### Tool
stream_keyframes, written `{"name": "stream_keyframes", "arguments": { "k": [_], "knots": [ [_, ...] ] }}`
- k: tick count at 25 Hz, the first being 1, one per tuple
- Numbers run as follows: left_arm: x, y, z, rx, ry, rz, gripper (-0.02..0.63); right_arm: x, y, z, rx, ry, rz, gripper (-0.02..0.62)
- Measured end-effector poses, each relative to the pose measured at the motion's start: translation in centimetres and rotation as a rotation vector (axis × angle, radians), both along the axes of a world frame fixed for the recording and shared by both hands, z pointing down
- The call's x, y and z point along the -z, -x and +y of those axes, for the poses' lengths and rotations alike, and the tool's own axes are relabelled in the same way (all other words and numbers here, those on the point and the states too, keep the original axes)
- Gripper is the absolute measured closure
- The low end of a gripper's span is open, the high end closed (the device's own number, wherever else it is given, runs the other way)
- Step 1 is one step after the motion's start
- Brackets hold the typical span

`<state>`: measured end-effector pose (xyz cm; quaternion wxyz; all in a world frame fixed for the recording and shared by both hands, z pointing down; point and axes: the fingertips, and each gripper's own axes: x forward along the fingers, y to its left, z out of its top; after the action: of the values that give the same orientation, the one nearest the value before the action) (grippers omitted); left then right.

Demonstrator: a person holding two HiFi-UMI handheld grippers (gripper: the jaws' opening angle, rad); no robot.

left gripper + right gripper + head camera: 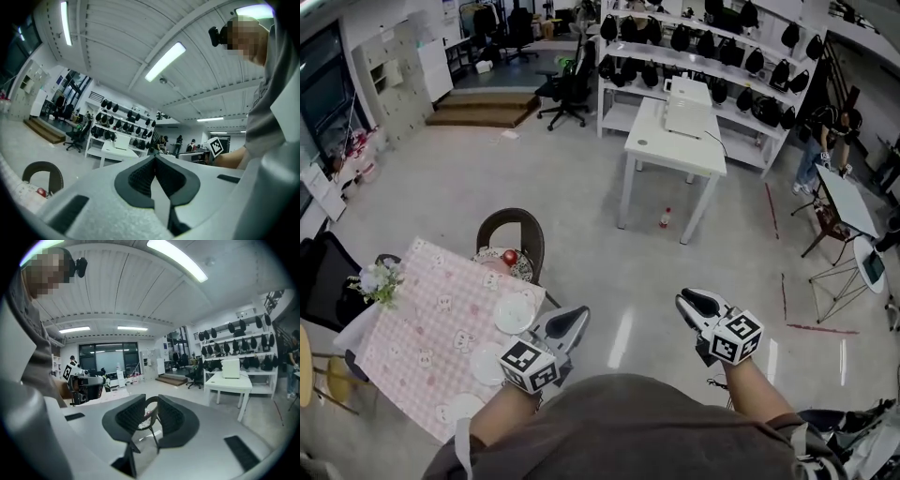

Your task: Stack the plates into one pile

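Observation:
In the head view three white plates lie apart along the right side of a pink checked tablecloth [417, 328]: one far [515, 313], one in the middle [487, 364], one near [461, 410]. My left gripper [579, 314] hovers off the table's right edge, beside the far plate and touching nothing; its pads meet at the tip [154, 159], so it is shut and empty. My right gripper [686, 298] is held over the floor well to the right. A gap shows between its jaws [151, 401] with nothing in it, only the chair beyond.
A dark round-backed chair [511, 230] stands at the table's far end, next to a patterned dish holding a red thing [508, 257]. A small bunch of flowers [380, 281] sits on the left edge. A white desk [675, 141] and shelves stand across the floor.

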<state>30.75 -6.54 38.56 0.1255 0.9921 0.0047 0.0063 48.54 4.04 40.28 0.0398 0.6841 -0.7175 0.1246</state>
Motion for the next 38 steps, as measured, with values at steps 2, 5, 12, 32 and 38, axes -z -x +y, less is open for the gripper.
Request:
{"name": "stream_keyframes", "arguments": {
  "k": [2, 5, 12, 32, 38],
  "knots": [
    [-0.2, 1.5, -1.0, 0.035, -0.004, -0.003, 0.601, -0.3, 1.1, -2.2, 0.061, 0.018, -0.024, 0.479],
    [-0.9, 4.6, -2.6, 0.121, 0.009, -0.011, 0.601, -1.3, 3.7, -6.2, 0.173, 0.074, -0.049, 0.410],
    [-4.0, 13.1, -5.8, 0.321, 0.043, -0.045, 0.601, -6.4, 11.3, -16.6, 0.404, 0.229, -0.136, 0.369],
    [-12.2, 30.5, -10.6, 0.650, 0.212, -0.111, 0.601, -28.1, 24.6, -33.8, 0.577, 0.715, -0.113, 0.360],
    [-13.8, 32.9, -11.4, 0.700, 0.255, -0.118, 0.601, -31.9, 24.9, -35.5, 0.523, 0.799, -0.188, 0.364]
  ]
}}
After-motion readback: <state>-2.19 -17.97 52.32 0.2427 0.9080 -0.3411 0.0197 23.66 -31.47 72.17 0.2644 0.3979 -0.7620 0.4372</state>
